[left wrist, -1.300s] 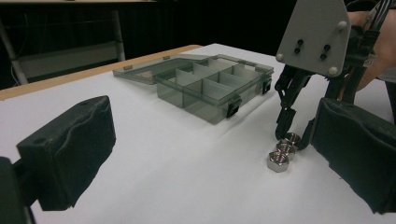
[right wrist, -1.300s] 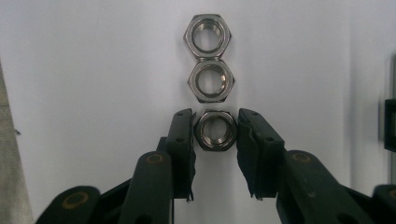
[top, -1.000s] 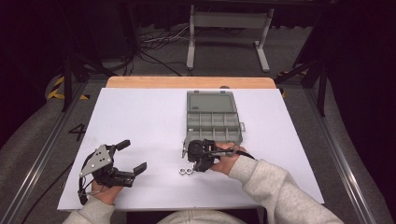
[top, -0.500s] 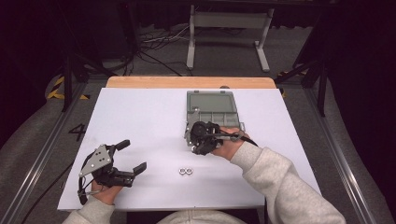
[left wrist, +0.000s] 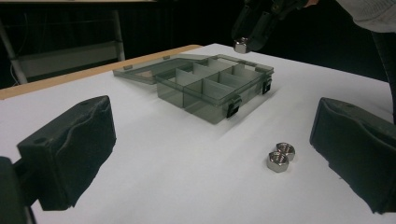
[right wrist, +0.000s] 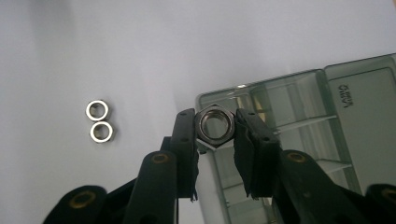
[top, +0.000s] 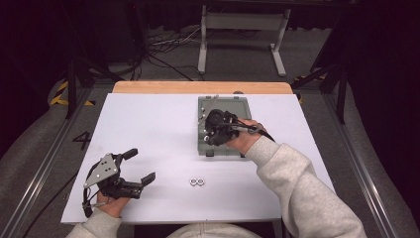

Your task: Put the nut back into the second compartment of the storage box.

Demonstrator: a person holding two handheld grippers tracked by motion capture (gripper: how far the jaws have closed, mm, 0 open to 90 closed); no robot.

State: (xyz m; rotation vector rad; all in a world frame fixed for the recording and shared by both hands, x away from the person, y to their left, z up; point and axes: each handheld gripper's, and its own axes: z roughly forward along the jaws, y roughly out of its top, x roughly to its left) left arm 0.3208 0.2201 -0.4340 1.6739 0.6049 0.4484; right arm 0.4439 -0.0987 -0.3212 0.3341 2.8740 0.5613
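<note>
Now | right gripper (right wrist: 214, 126) clamped on nut (right wrist: 214, 122), over box (top: 222, 128) | left gripper (top: 133, 168) jaws apart, on table (top: 148, 124) | risk: grip is only on the nut's flats, so a tilt could drop it into the wrong cell or outside | change: I have carried the nut up from beside two nuts (top: 197, 182) to the box.

table (top: 148, 129): white top, with a bare wooden strip (top: 198, 88) along its far edge.
metal stand (top: 241, 29): stood on the floor beyond the table's far edge.
cables (top: 163, 47): lay on the floor beyond the table, left of the stand.
yellow-black tape (top: 62, 94): marked the floor off the table's far left corner.
</note>
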